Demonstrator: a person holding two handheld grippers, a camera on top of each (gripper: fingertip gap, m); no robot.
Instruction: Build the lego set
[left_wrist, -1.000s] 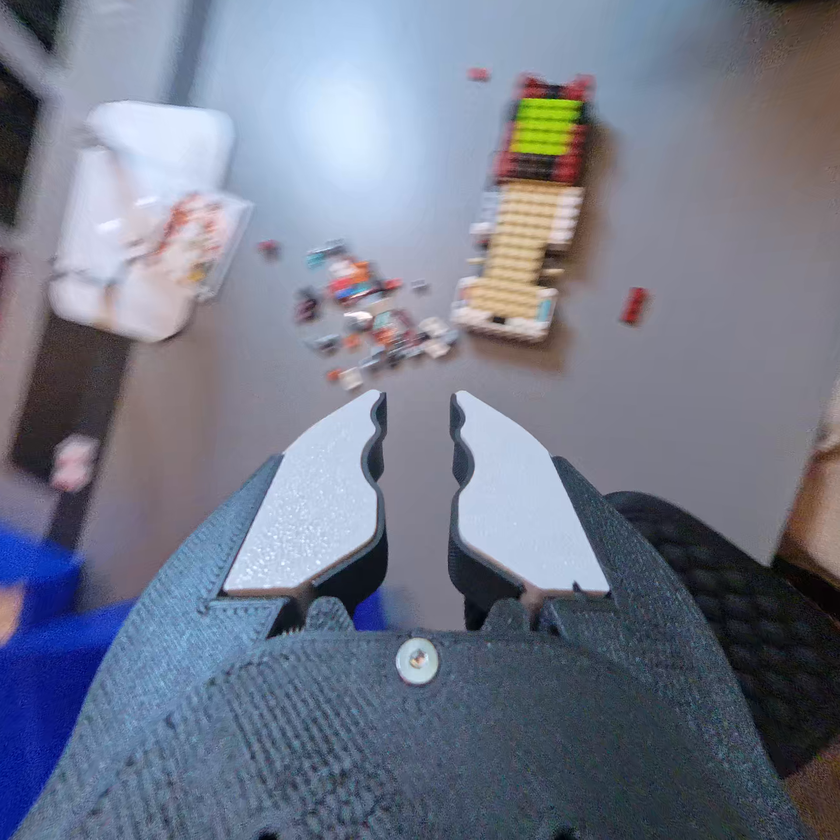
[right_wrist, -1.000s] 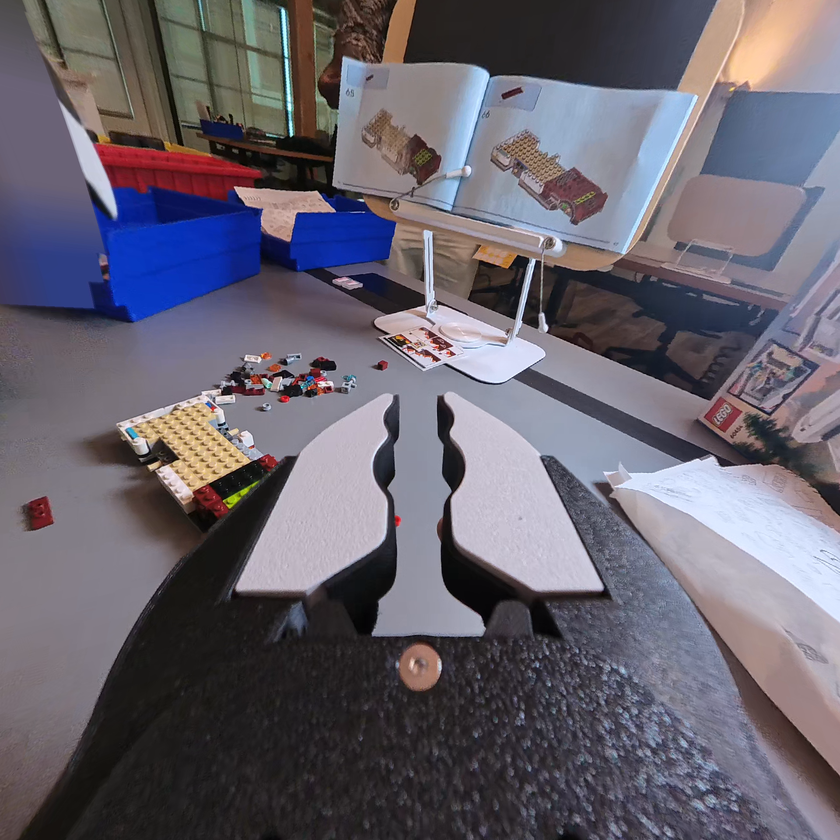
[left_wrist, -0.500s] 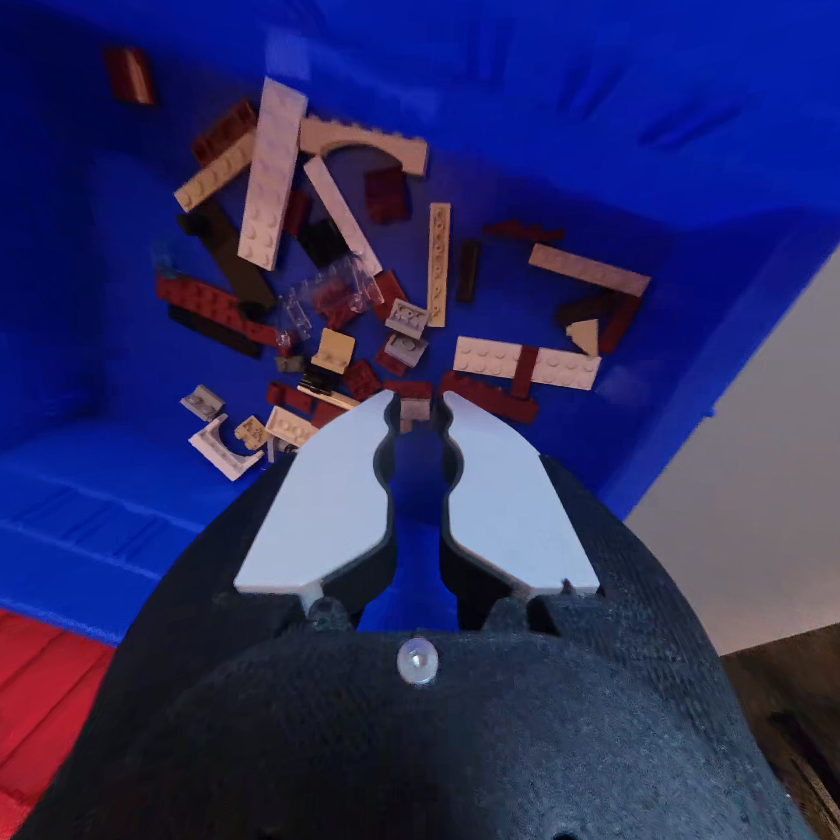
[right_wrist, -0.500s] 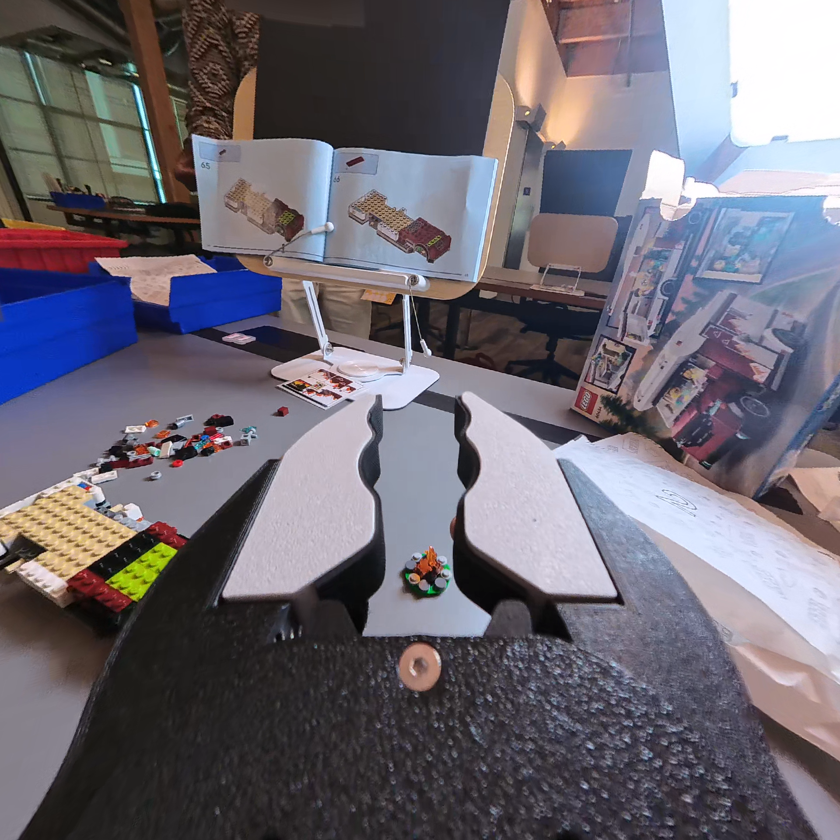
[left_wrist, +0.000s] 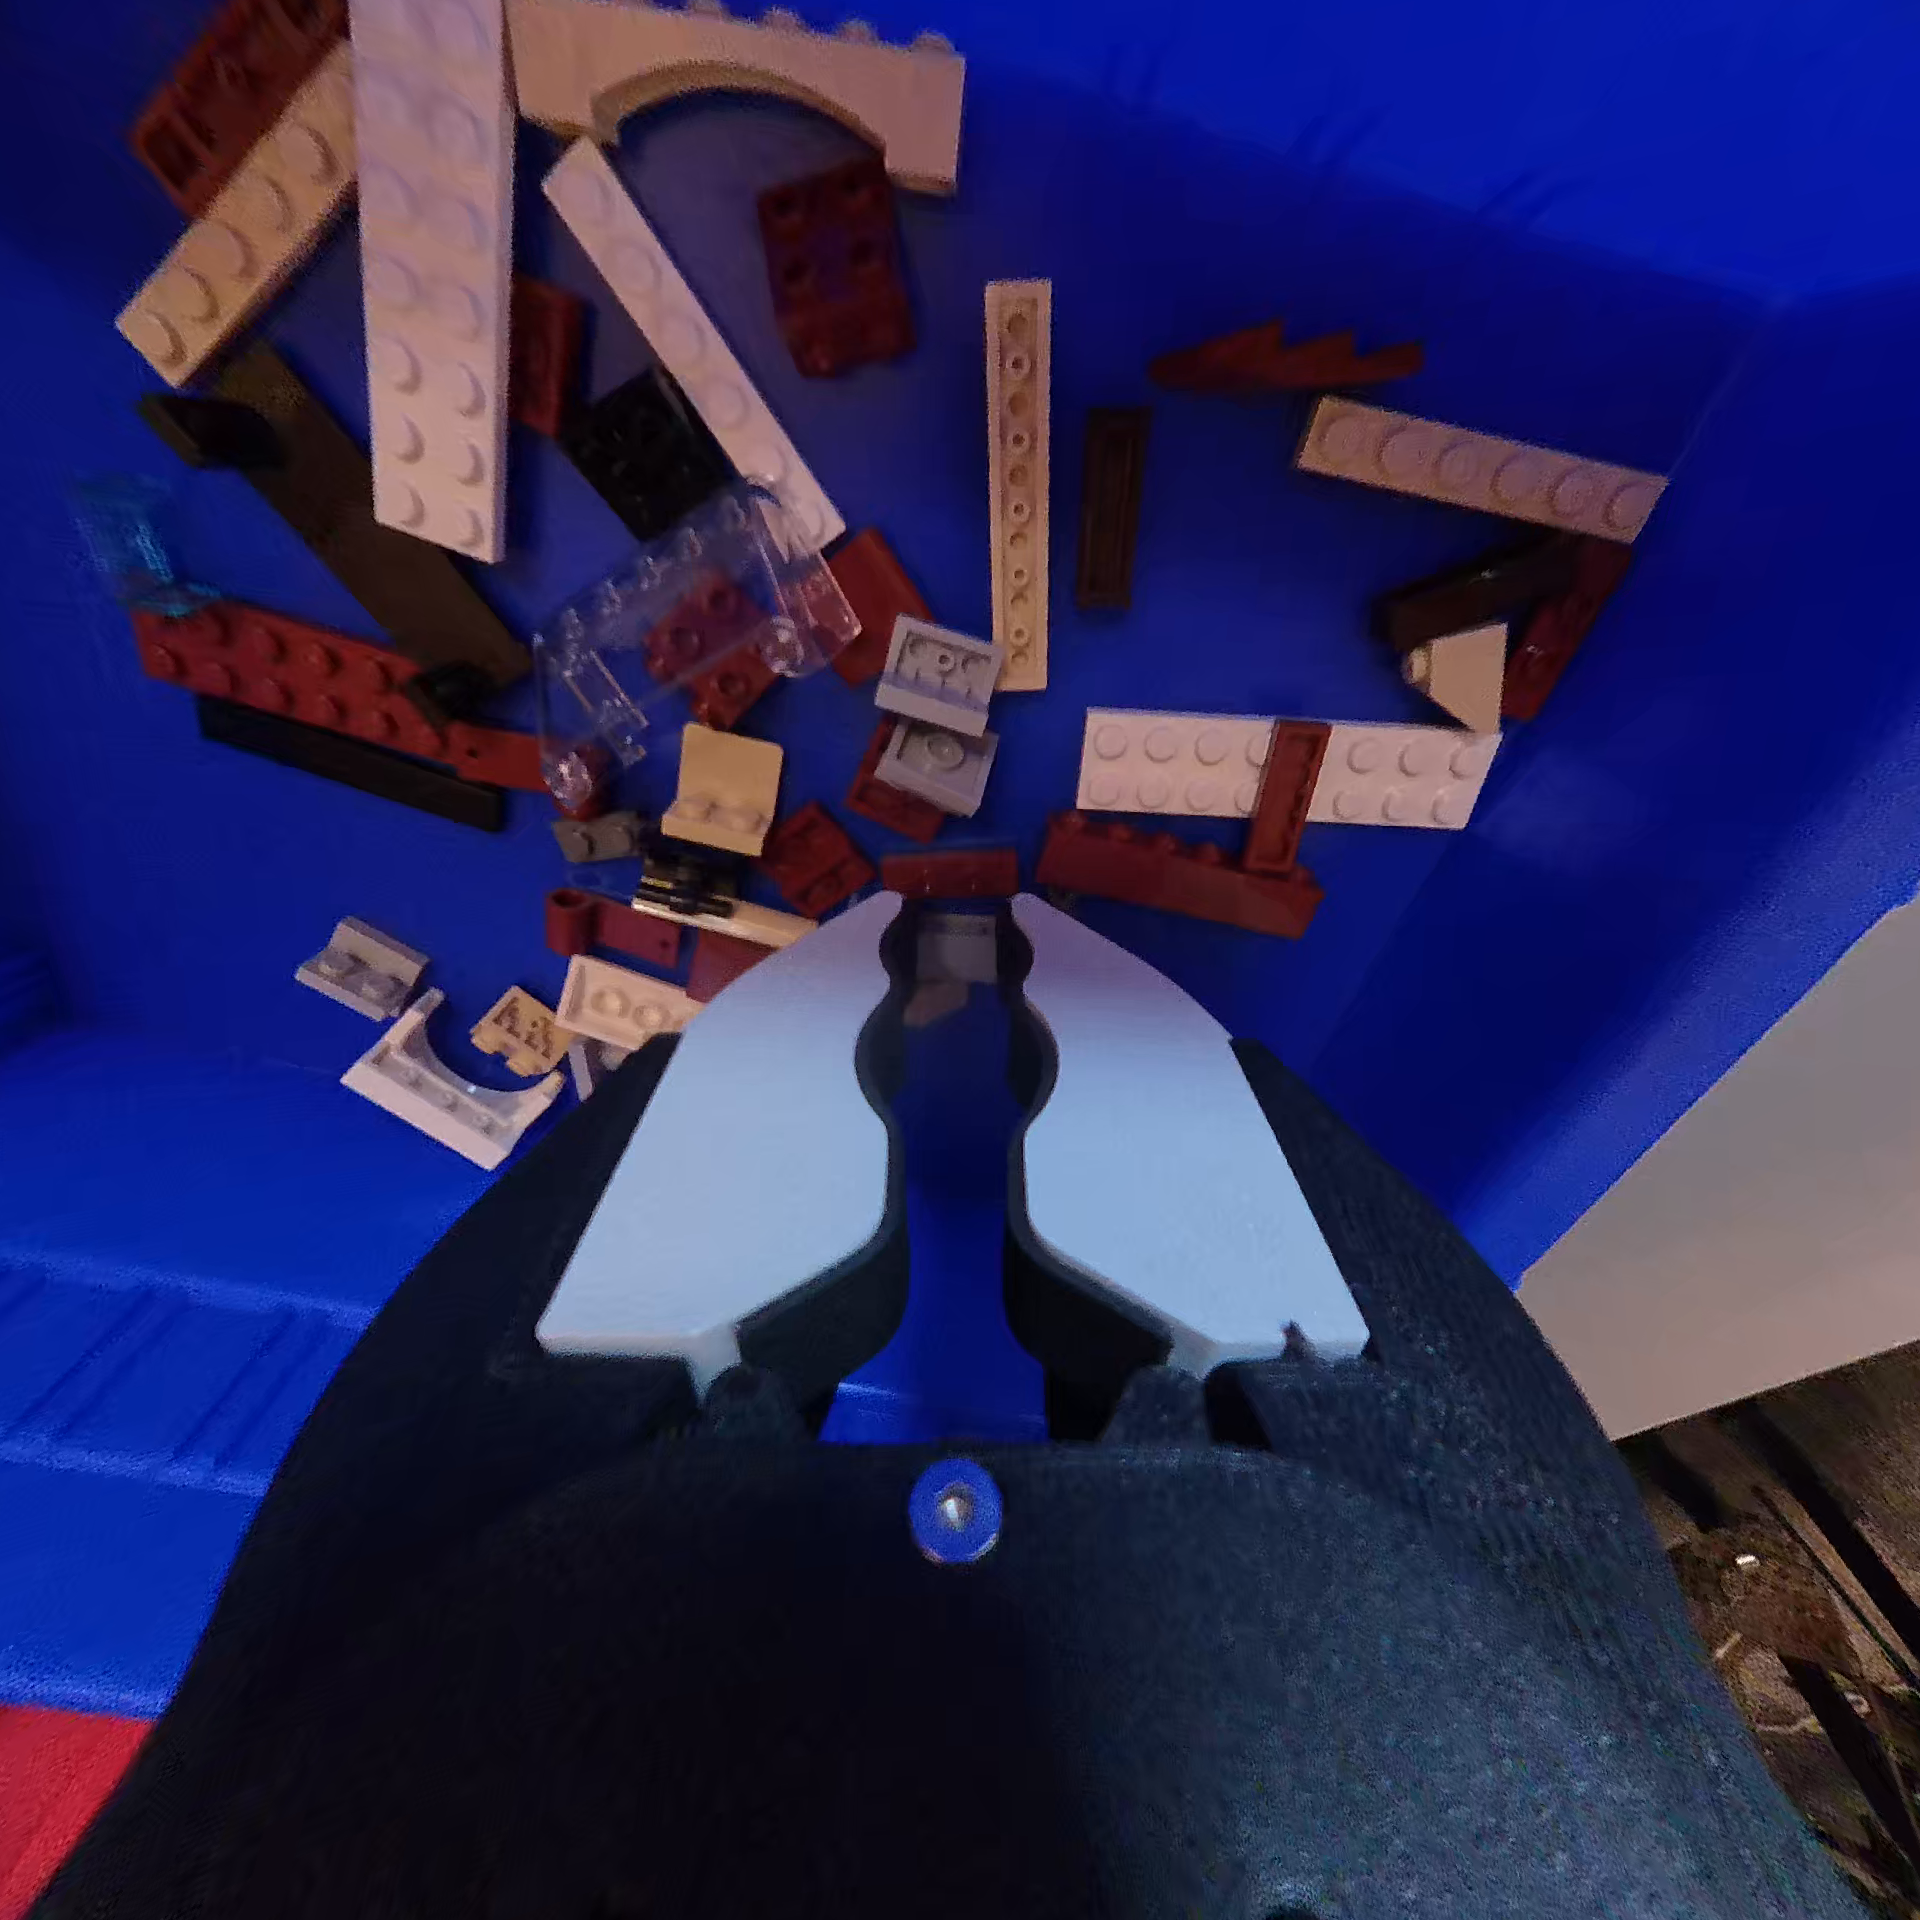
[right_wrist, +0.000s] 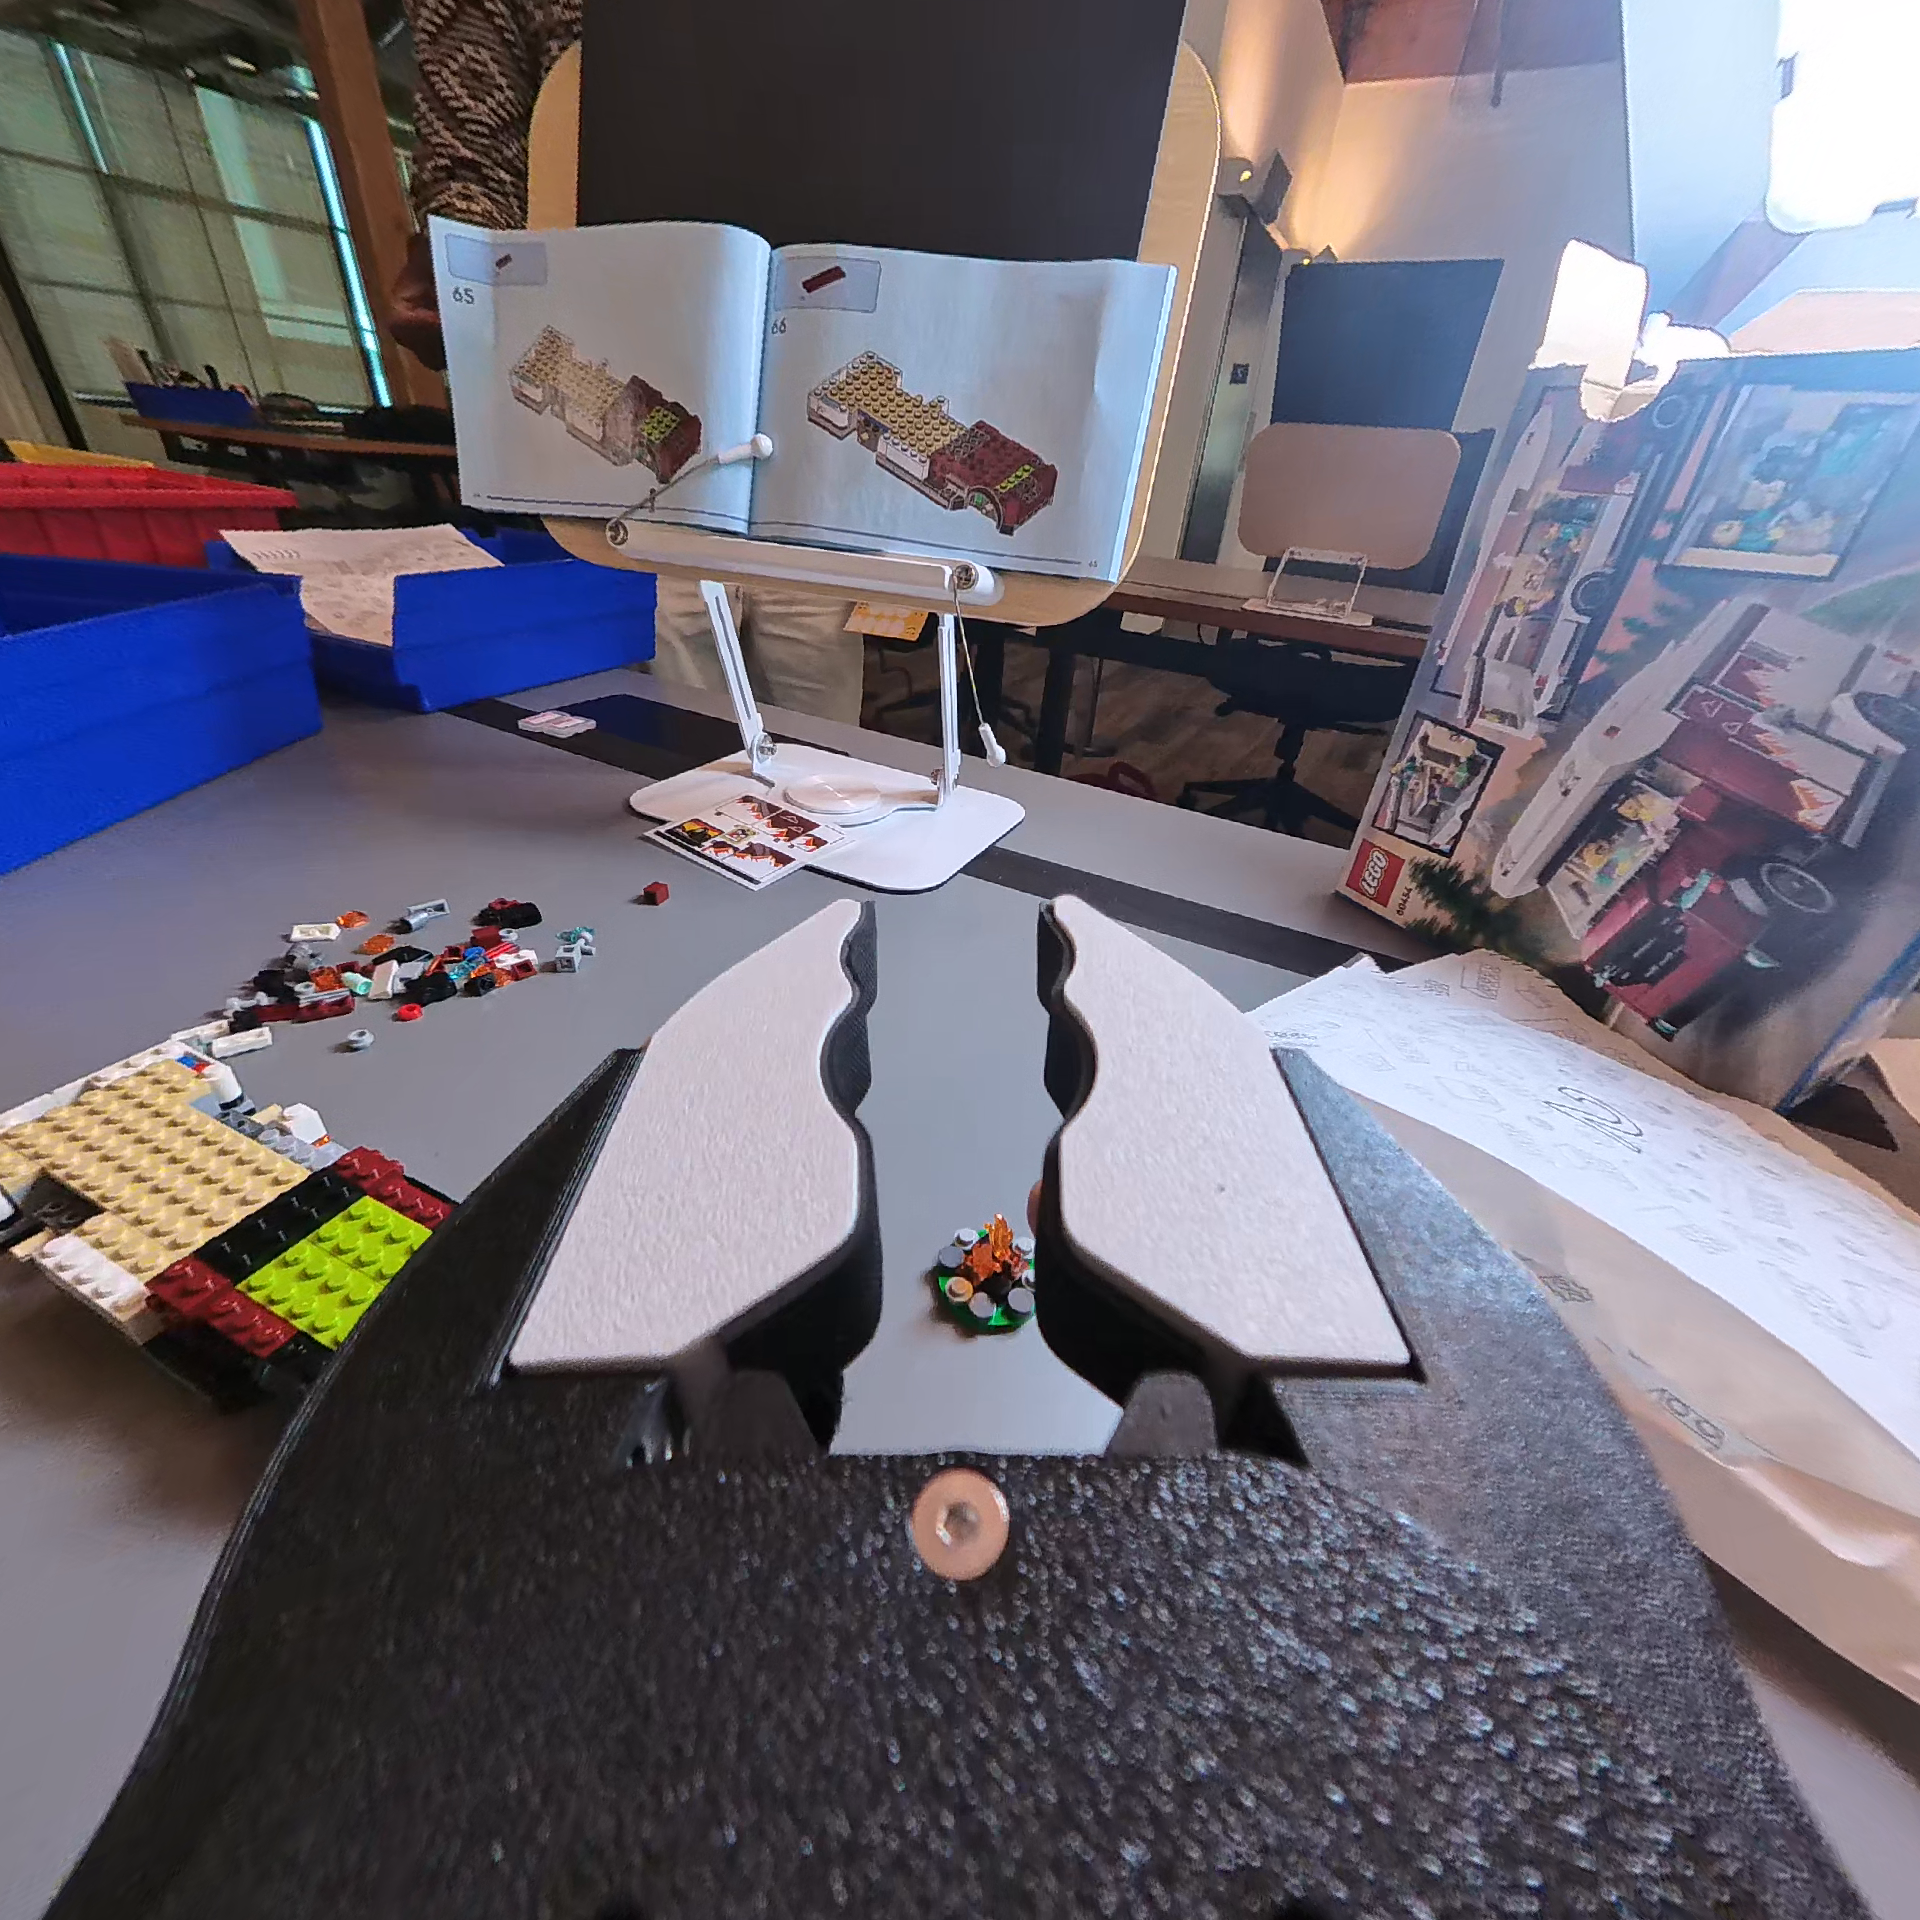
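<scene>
Grey table (right_wrist: 208, 1475), blue bin (left_wrist: 1558, 156) of bricks, windowed workshop behind

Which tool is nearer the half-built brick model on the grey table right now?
Right. The right tool hovers over the grey table, with the brick model just to its left. The left tool is down inside a blue bin of loose bricks; no model shows there.

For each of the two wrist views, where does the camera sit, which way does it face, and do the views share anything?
Left wrist view: behind the left gripper, facing down into a blue bin of loose bricks; a small grey piece sits between its fingers.
Right wrist view: behind the right gripper, fingers apart, looking low across the grey table at the instruction booklet.
Shared: nothing certain.
</scene>
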